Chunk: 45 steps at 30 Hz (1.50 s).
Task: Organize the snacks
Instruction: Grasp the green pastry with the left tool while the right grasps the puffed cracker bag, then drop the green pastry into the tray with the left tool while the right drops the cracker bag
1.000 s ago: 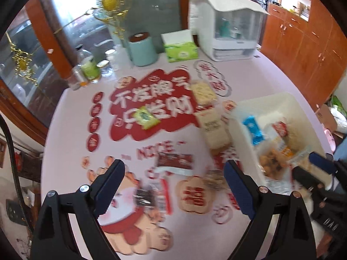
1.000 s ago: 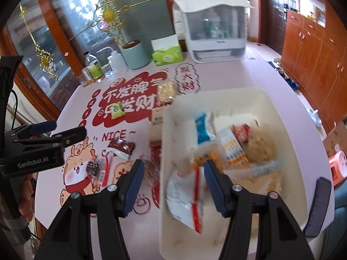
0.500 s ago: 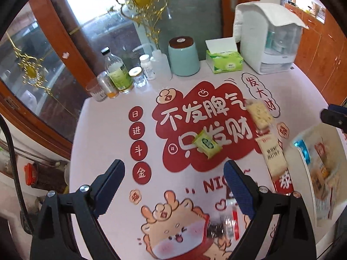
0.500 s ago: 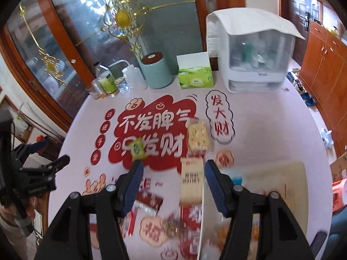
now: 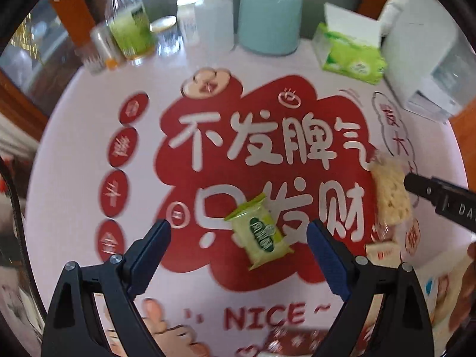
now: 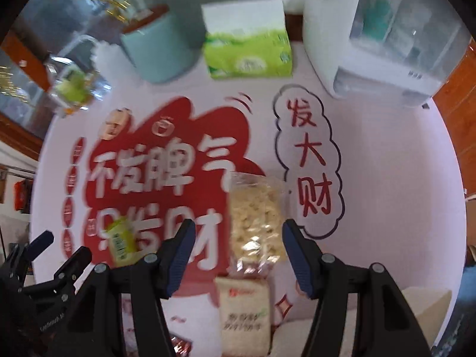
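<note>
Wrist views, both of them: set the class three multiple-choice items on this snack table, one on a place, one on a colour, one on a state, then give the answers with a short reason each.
1. Where is the clear packet of pale crackers?
A. Between the right tongs
B. Inside the cup
C. On top of the tissue box

2. What colour is the small packet between the left tongs?
A. Blue
B. Yellow-green
C. Black

3. How do the left tongs stand?
A. Shut on the packet
B. Open, clear of the packet
C. Shut and empty

Answers:
1 A, it lies on the mat in the gap between the two blue pads.
2 B, its wrapper is yellow-green with a darker green label.
3 B, mat shows on either side between pads and packet.
</note>
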{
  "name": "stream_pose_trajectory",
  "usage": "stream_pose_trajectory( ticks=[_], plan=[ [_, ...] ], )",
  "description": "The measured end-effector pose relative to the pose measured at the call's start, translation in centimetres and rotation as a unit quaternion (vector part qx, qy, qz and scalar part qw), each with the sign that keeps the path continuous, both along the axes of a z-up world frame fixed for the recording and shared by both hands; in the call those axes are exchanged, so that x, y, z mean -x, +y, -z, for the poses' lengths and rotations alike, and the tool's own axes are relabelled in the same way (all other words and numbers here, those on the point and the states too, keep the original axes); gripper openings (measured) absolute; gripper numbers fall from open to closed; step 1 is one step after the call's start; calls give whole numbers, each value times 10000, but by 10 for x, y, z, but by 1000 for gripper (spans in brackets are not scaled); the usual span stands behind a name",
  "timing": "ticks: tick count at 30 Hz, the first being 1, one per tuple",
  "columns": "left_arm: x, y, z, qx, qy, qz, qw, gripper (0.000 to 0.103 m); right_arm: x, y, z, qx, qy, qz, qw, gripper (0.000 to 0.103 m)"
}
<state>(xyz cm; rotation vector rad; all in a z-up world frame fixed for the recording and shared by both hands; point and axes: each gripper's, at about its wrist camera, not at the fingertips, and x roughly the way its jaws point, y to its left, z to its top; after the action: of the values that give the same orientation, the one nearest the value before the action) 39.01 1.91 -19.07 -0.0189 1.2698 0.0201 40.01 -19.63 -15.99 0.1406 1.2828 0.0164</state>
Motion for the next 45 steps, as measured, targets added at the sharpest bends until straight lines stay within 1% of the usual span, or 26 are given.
stream_pose_trajectory(
  ticks=[3, 7, 9, 11, 12, 14, 15, 17, 21, 25, 28, 31, 34, 35, 37, 41, 42, 43, 45],
  plan=[
    [-7, -4, 23, 161, 174, -218, 9995, 92, -7, -3, 19, 40, 200, 23, 9998, 61],
    [-11, -9, 44, 178, 340, -403, 9984, 91, -12, 0, 35, 184, 450, -59, 9988, 61],
    [-10, -10, 53, 215, 425, -460, 9978, 85, -14, 3, 44, 271, 578, -125, 9979, 61],
    [-9, -11, 60, 303, 530, -487, 9969, 73, -12, 5, 50, 370, 655, -162, 9970, 61],
    [-9, -11, 64, 341, 593, -491, 9965, 70, -12, 5, 53, 395, 687, -167, 9967, 61],
    [-7, -14, 64, 266, 537, -462, 9971, 61, -12, 3, 58, 390, 725, -162, 9965, 61],
    [-6, -16, 64, 214, 533, -432, 9974, 59, -11, 2, 59, 356, 717, -145, 9967, 61],
    [-5, -19, 64, 124, 503, -386, 9979, 41, -11, 0, 60, 306, 727, -115, 9968, 61],
    [4, -20, 64, 192, 488, -337, 9981, 37, -9, -4, 63, 250, 751, -141, 9968, 60],
    [12, -22, 64, 142, 406, -232, 9988, 35, -7, 2, 63, 411, 651, -305, 9966, 59],
    [19, -19, 56, 184, 385, -207, 9989, 35, -3, 7, 60, 341, 595, -364, 9970, 56],
    [26, -16, 42, 226, 352, -172, 9990, 35, 8, 13, 46, -72, 451, -353, 9983, 55],
    [37, -11, 17, 289, 238, -77, 9993, 35, 20, 19, 30, -215, 322, -405, 9984, 55],
    [44, -12, 5, 285, 136, 13, 9995, 35, 25, 20, 25, -306, 290, -426, 9982, 55],
    [54, -14, -11, 285, 7, 123, 9995, 35, 36, 22, 10, -471, 193, -466, 9976, 55],
    [84, -10, -58, 306, -346, 425, 9980, 35, 64, 22, -25, -918, -93, -552, 9942, 55],
    [94, -10, -67, 293, -422, 489, 9975, 35, 79, 22, -38, -1062, -225, -593, 9923, 55],
    [104, -9, -76, 284, -490, 549, 9969, 35, 84, 23, -44, -1111, -304, -620, 9914, 55],
    [123, -13, -93, 290, -640, 667, 9953, 35, 115, 20, -65, -1203, -593, -670, 9887, 55]
  ],
)
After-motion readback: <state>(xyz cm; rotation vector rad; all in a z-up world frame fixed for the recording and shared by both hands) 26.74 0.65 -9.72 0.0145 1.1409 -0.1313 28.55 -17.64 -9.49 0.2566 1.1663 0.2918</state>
